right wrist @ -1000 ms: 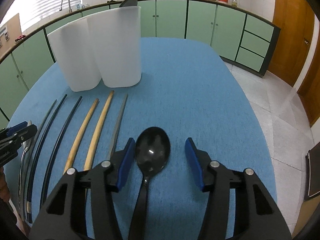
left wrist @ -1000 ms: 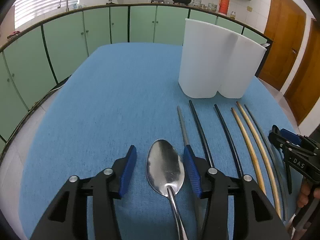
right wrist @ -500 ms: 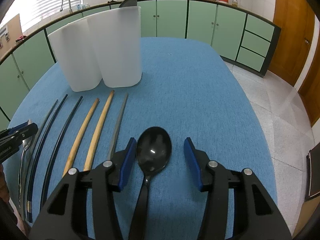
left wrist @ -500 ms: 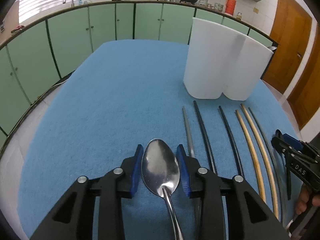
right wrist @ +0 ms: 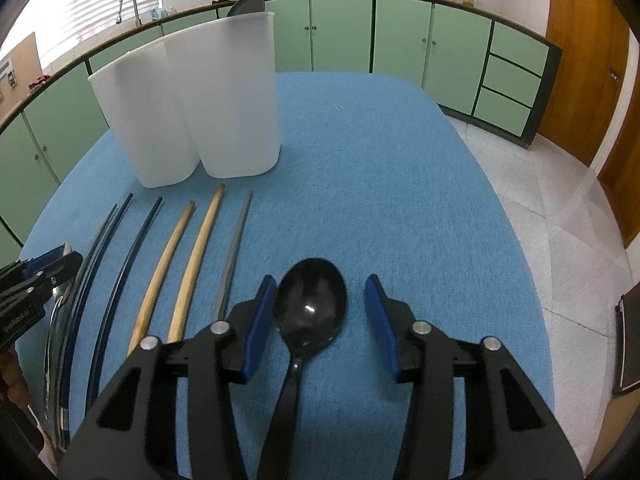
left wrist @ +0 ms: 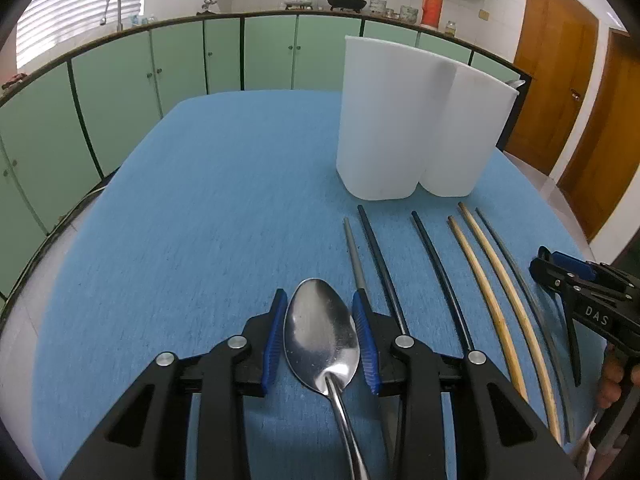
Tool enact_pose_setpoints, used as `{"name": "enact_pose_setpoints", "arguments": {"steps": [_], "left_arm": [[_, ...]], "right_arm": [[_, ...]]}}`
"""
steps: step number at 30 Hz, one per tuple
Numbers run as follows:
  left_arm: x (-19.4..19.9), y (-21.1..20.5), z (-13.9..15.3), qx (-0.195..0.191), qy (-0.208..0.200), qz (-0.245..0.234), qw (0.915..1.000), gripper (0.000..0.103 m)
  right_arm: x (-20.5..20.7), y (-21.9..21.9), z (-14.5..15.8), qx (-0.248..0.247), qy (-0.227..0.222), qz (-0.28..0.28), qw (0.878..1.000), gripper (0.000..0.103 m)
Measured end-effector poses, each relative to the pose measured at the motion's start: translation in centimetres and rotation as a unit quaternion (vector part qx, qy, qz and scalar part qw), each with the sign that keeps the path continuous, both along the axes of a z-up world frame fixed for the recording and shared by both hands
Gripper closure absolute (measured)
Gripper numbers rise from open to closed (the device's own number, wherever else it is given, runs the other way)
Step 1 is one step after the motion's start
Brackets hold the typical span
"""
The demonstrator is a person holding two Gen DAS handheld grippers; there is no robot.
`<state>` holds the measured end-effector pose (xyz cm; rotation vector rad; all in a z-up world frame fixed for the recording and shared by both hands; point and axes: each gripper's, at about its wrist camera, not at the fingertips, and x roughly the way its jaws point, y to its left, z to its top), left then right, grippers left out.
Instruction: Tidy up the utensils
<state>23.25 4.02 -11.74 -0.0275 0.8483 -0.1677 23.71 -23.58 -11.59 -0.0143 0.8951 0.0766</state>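
Left wrist view: my left fingers [left wrist: 320, 338] sit low in the middle of the frame, their blue pads closed against both edges of the steel spoon [left wrist: 321, 336]. Its bowl lies face up between them and its handle runs down out of the bottom of the frame. The blue surface [left wrist: 200, 220] fills most of the picture. The white holder [left wrist: 416, 120], two joined tubs, stands upright in the upper right. Below it a row of chopsticks [left wrist: 440, 264] lies side by side toward me: a grey one nearest the spoon, then two black, two wooden, and a dark one at the far right. My right fingers [left wrist: 560, 272] come in at the right edge, with the hand [left wrist: 614, 380] below them.

Right wrist view: my right fingers [right wrist: 320, 312] are at the bottom centre and are closing, with the black spoon [right wrist: 310, 308] between them. The left pad is right at the bowl's edge; the right pad stands clear of it, with blue surface showing in the gap, so nothing is gripped yet. The holder is in the upper left of the frame, with a dark rounded thing [right wrist: 246, 4] poking above its rim. The chopsticks fan out in the lower left. My left fingers [right wrist: 44, 268] show at the left edge.
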Motion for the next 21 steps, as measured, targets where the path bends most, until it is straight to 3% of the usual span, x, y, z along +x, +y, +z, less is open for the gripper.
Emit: {"name": "enact_pose_setpoints", "arguments": {"steps": [4,13,21], "left_arm": [[-0.3,0.4,0.1,-0.015,-0.008,0.000,0.9999,0.070],[-3.2,1.4,3.4,-0.047,-0.109,-0.009,0.9929,0.070],[-5.4,2.0,6.1,-0.061,-0.177,-0.002,0.9823,0.070]], "right_arm": [[-0.5,0.0,0.2,0.000,-0.007,0.007,1.000,0.069],[-4.0,0.5,4.5,0.033,-0.128,0.041,0.990,0.069],[-4.7,-0.2,7.6,0.049,-0.184,0.045,0.981,0.070]]}}
